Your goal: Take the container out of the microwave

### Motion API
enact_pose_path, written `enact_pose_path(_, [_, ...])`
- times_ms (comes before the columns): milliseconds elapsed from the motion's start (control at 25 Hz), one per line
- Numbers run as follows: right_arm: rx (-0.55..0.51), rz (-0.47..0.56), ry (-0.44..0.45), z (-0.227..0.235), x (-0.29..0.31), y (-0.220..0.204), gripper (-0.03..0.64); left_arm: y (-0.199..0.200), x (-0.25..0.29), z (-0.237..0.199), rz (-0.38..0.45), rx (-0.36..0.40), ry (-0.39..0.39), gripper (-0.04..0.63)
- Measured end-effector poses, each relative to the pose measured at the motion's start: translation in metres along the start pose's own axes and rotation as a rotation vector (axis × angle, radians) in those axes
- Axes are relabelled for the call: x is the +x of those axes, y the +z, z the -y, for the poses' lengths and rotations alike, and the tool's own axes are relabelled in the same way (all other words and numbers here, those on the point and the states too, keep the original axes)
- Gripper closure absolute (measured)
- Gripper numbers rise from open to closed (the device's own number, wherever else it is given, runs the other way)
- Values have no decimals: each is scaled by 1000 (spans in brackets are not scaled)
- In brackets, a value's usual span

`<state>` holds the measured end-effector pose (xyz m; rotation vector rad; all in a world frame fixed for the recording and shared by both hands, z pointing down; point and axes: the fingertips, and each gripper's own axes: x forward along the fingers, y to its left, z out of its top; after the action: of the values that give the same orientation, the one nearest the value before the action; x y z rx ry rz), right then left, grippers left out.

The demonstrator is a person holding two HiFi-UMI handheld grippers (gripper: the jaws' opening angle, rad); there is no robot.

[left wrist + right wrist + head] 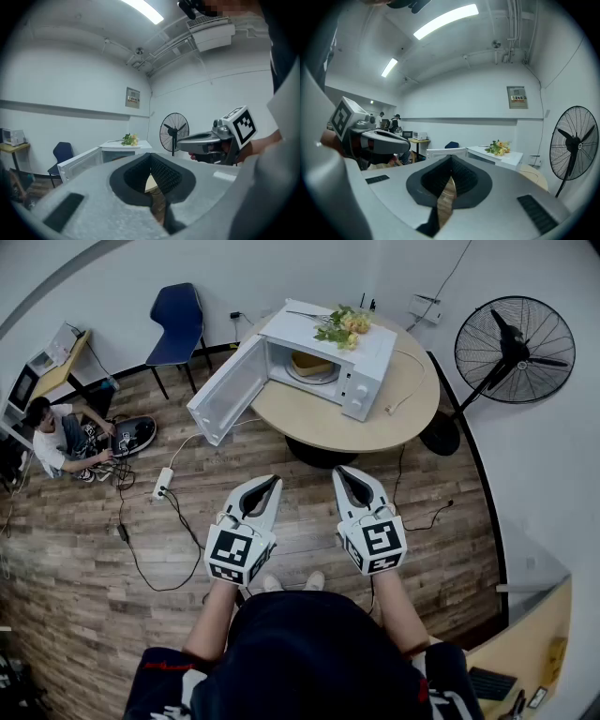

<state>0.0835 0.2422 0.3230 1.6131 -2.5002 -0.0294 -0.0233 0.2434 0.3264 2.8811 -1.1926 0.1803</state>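
Observation:
A white microwave (347,357) stands on a round beige table (319,423), its door (228,390) swung open to the left. Inside it sits a yellowish container (312,365) on the turntable. Yellow flowers (343,326) lie on top of the microwave. Both grippers hang side by side over the wooden floor, well short of the table, pointing at it. My left gripper (265,486) is shut with nothing between its jaws, and my right gripper (349,474) is likewise shut and holds nothing. From the left gripper view the microwave (123,151) shows far ahead.
A black standing fan (514,348) stands right of the table. A blue chair (178,320) is behind the open door. A person (56,437) sits on the floor at the left. A power strip (163,482) and cables lie on the floor ahead.

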Motion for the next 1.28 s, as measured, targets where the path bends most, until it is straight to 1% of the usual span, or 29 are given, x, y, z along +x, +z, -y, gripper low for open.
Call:
enact_pose_path(200, [38,9,-17,4,0,0,611,-2,1,1,-7,1,-9,581])
enact_pose_path(440, [43,-2,-9,8,0,-6,611,-4,7,5,-16,-4,-6,581])
enact_pose_path(680, [50,0,16,22,-5,-11,609,-3,18,19,-22,-14,9,581])
enact_pose_path(880, [31,-5,35,30,-10,-23,611,-15,23,29,-26,2,28,581])
enact_pose_path(1080, [32,-23,63,33,-13,-37,611,-26,27,38,-49,-33,44,581])
enact_pose_path(1200, [40,-26,74,34,-6,-40,610,-29,32,37,-56,-17,41,581])
enact_pose_path(1280, [43,-30,82,34,2,-41,609,-31,36,30,-57,-22,46,581])
